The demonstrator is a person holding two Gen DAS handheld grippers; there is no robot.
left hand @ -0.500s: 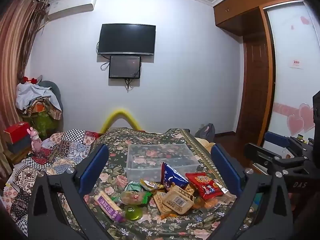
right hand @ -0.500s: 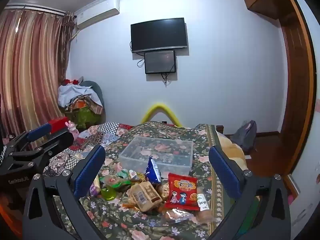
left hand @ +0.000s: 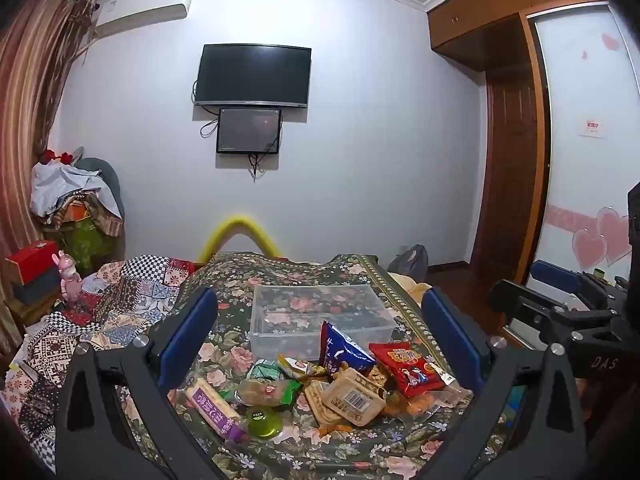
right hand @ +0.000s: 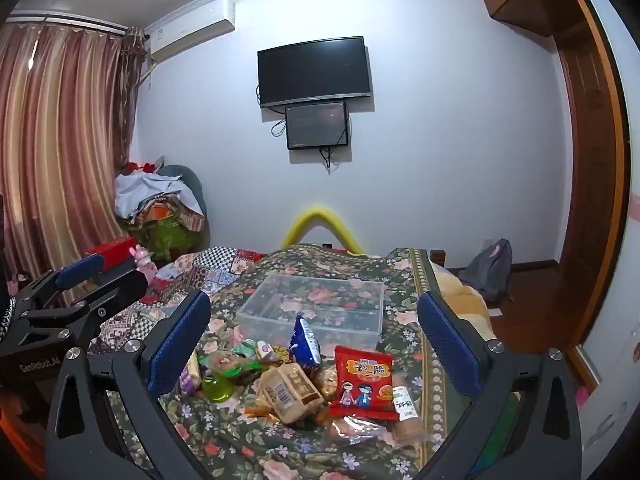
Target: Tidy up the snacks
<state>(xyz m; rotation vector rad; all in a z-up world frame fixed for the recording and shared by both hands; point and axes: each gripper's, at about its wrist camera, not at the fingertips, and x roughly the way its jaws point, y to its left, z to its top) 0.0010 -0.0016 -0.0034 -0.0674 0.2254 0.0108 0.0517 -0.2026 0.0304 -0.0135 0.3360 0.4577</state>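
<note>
both grippers have black angular frames with silver screws. blue ribbed pads line the fingers [left hand: 188,332]. white lettering marks the frames.

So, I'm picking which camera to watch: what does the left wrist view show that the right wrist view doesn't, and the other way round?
Only the left wrist view shows the sliding wardrobe door with pink hearts, and the right tool from the side. Only the right wrist view shows the full striped curtain, and the left tool from the side. Both show the clear plastic bin, the red snack packet, the blue packet, the green jelly cup, the floral bedspread and the wall television. Both tools are open and hold nothing.
</note>
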